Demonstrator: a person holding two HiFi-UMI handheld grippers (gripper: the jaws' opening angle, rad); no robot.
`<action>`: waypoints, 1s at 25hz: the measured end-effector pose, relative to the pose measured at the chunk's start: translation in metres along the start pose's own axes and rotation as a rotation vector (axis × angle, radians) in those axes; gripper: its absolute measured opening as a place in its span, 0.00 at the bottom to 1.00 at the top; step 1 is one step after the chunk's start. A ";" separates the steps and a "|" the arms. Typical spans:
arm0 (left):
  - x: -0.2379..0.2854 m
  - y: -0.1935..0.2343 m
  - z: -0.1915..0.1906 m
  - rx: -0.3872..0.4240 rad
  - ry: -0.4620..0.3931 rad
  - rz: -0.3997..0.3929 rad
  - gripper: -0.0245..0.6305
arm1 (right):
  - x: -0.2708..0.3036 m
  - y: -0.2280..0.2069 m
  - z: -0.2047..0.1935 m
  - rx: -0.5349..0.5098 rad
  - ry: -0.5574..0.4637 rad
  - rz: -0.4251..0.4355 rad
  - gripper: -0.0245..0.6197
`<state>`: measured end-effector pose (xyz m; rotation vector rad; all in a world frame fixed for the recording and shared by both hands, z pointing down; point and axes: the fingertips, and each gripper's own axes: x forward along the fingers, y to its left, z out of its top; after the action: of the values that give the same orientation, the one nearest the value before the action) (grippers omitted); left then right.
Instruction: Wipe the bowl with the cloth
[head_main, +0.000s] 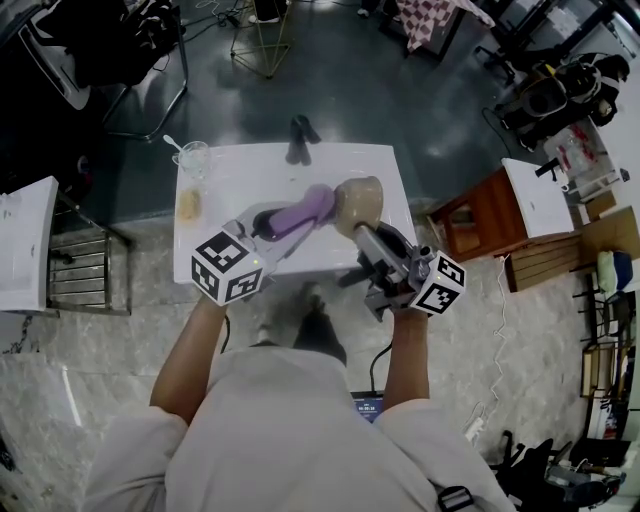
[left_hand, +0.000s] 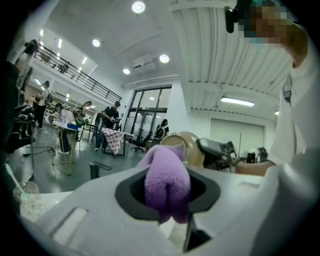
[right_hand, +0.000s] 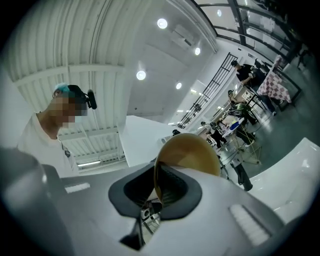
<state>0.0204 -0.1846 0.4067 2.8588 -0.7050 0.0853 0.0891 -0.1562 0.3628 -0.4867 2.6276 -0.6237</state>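
Head view: above a white table, the left gripper is clenched on a purple cloth, whose far end meets the tan bowl. The right gripper holds the bowl tipped on edge, and its inside cannot be seen. A glass at the table's left corner holds a spoon.

Left gripper view: the cloth bulges between the jaws, hiding most of the bowl behind it. The glass is cut off at the lower left.

Right gripper view: the jaws are clamped on the bowl's rim. The cloth is not in sight.
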 end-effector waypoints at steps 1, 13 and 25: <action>-0.001 -0.002 0.000 -0.004 -0.007 -0.009 0.18 | 0.000 -0.002 -0.002 -0.004 0.010 -0.012 0.06; -0.003 0.006 0.023 -0.052 -0.100 0.047 0.18 | 0.007 0.002 -0.019 0.034 0.097 0.027 0.06; -0.004 -0.003 0.005 0.023 -0.034 0.028 0.18 | 0.003 0.003 0.003 0.035 -0.011 0.026 0.06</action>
<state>0.0183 -0.1814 0.4009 2.8794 -0.7555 0.0497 0.0874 -0.1559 0.3575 -0.4437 2.6034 -0.6559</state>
